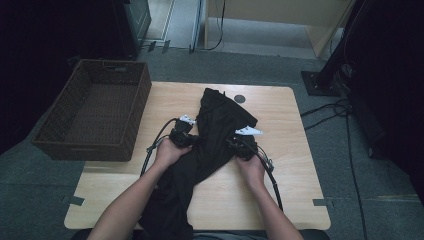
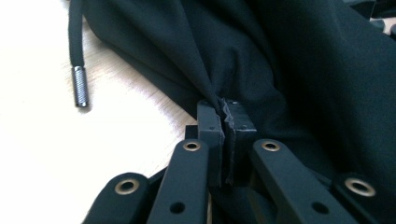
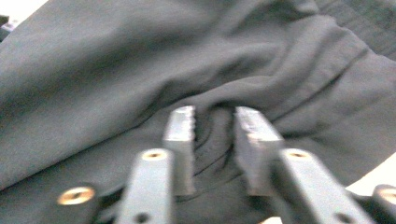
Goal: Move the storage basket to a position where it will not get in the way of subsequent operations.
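High view: black garment runs lengthwise away from the person, left tongs and right tongs each pinching its fabric.

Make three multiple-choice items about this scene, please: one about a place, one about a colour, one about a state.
1. Where is the basket?
A. at the table's left edge
B. in the middle of the table
C. under the garment

2. What colour is the garment?
A. white
B. black
C. red

3. How is the left gripper?
A. wide open above the wood
B. holding the cord
C. shut on a fold of the garment

Answers:
1 A, the high view shows the basket overhanging the left side of the table.
2 B, the cloth is black in the high view and the left gripper view.
3 C, the pads pinch cloth between them, while the cord lies apart on the wood.
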A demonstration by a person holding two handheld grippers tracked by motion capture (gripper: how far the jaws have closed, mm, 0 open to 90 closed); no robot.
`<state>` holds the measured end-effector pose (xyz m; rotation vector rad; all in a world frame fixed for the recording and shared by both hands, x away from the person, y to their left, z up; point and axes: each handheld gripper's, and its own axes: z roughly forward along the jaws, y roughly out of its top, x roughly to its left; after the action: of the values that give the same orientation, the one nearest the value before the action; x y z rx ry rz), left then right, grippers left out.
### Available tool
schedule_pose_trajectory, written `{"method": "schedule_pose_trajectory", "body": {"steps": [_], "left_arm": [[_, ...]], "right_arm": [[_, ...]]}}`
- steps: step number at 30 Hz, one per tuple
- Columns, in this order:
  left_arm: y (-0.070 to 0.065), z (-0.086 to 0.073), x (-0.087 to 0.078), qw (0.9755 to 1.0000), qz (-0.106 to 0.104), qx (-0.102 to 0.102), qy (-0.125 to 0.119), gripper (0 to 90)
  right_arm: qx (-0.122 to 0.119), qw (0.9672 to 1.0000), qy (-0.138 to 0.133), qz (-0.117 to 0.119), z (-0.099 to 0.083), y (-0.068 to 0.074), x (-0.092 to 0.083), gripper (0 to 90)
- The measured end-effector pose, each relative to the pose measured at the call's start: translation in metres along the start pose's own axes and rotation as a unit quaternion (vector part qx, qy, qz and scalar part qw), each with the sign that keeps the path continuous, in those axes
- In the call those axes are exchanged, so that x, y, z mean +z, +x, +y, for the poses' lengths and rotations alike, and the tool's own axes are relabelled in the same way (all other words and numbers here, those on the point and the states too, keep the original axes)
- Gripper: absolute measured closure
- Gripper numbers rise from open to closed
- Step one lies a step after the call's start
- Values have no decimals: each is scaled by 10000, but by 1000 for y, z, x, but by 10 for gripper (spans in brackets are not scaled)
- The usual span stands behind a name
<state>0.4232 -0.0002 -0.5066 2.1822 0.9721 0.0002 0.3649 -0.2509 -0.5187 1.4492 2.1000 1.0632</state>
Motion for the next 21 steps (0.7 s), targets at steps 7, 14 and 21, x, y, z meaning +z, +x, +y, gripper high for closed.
{"method": "schedule_pose_trajectory", "body": {"steps": [7,14,21], "left_arm": [[18,0,-28,9994,128,-291,-140,888],[33,-10,-67,9965,423,-544,-470,887],[32,-35,-78,9949,281,-788,-561,871]], "right_arm": [[242,9993,272,50,2,-24,-11,877],[92,9983,401,-417,6,-58,-25,883],[335,9917,452,-1156,9,-102,-25,836]]}}
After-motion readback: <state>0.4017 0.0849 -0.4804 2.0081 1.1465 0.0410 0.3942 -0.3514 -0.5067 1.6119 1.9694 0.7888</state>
